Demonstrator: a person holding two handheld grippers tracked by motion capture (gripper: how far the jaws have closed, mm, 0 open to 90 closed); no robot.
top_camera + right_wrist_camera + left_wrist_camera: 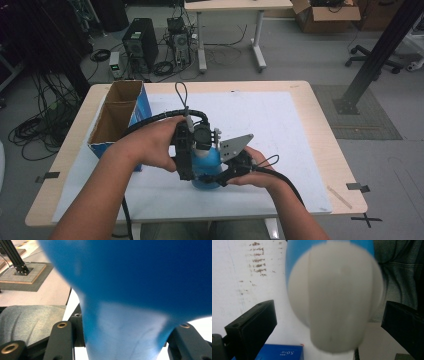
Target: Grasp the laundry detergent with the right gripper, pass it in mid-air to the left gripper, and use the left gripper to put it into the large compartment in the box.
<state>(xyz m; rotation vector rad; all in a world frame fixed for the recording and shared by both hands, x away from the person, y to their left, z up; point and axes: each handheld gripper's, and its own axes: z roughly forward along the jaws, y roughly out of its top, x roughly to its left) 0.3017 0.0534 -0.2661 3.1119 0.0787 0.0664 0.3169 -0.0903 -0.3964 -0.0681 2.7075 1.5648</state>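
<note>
Just right of the blue cardboard box (120, 117), near the table's (300, 107) front edge, we hold a blue bottle (206, 167) with a white cap (334, 297) between our two grippers. Our right gripper (220, 177) is clamped on the bottle's narrow part, one jaw on each side. Our left gripper (187, 150) sits above it, beside the box, its jaws spread apart on either side of the cap without touching it.
</note>
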